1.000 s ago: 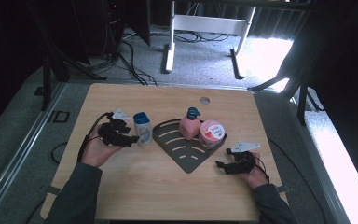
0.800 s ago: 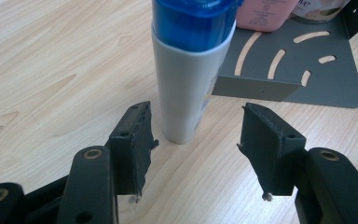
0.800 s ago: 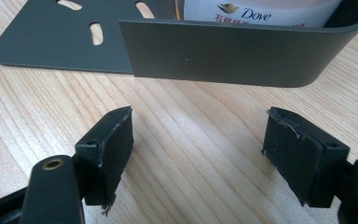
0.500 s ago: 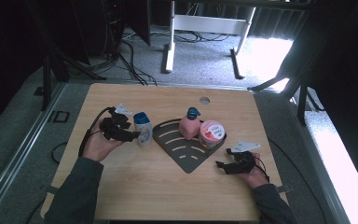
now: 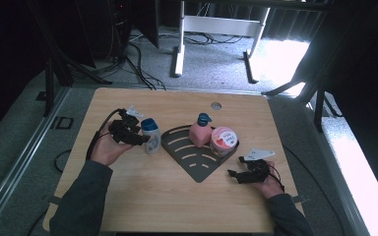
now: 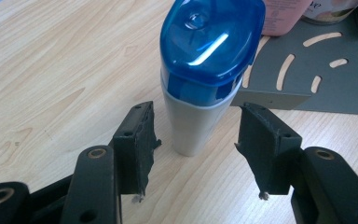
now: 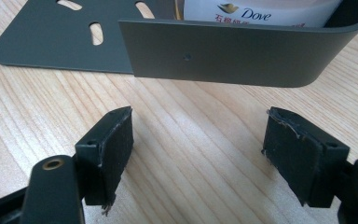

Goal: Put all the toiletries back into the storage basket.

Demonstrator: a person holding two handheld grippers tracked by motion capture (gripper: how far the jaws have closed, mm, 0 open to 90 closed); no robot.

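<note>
Left hand-held gripper (image 6: 193, 149) gapes around the blue-capped bottle (image 6: 205, 70), pads clear; right hand-held gripper (image 7: 198, 154) stands wide apart over bare worktop (image 7: 191, 126)

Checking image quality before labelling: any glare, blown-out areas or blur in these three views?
High view: floor patch beyond the table is blown out, surroundings very dark, picture soft. Left gripper view: white glare streak on the blue cap, bottle sharp, jaws close up slightly soft. Right gripper view: even light, grey tray sharp, no glare.
</note>
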